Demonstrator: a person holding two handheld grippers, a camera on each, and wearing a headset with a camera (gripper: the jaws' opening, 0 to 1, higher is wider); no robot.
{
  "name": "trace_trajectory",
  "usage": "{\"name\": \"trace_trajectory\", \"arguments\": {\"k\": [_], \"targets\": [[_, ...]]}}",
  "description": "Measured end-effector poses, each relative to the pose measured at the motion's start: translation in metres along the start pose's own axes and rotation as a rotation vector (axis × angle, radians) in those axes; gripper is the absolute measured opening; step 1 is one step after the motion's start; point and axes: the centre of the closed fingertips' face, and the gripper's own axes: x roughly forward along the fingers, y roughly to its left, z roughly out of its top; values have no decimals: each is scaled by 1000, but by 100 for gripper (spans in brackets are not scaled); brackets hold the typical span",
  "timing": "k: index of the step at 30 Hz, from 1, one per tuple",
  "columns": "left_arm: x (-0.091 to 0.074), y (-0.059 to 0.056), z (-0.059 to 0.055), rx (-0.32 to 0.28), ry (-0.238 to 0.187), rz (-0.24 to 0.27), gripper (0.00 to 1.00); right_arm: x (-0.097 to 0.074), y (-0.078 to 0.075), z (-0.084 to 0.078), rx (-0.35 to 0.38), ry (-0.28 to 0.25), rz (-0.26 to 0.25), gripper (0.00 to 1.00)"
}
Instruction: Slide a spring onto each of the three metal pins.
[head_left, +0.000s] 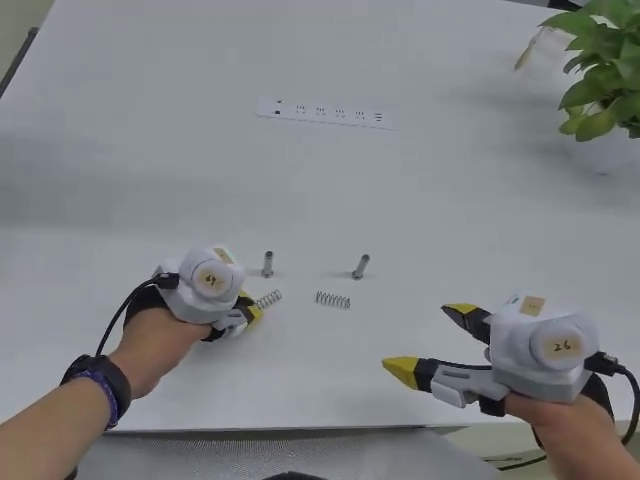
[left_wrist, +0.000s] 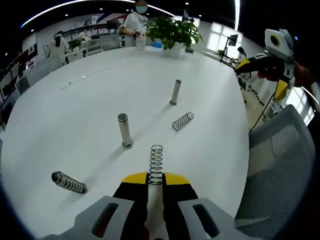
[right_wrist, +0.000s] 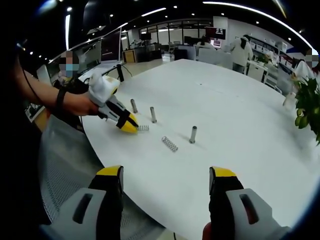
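Left claw (left_wrist: 155, 178) pinching spring (left_wrist: 156, 160) by one end, right claw (right_wrist: 166, 173) spread, empty; risk: spring bows off-axis, misses pin (left_wrist: 124, 131) near it, pops free.

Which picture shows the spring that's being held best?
The left gripper view: the spring is close and large in the left gripper. The head view shows it small, the right gripper view tiny.
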Motion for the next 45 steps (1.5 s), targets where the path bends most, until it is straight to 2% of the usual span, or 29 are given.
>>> {"name": "trace_trajectory", "arguments": {"k": [9,17,24,45], "targets": [[-22,-5,3,5,-35,6,3,4,6,2,-4,-2,18,68],[-38,-5,-1,-7,-50,14,3,9,14,8,-17,-5,39,68],[-54,-2,1,-20,-78,22,3,12,19,12,-27,-12,62,66],[-97,-3,8,32,-114,55,2,20,21,22,-59,-12,103,65]]}}
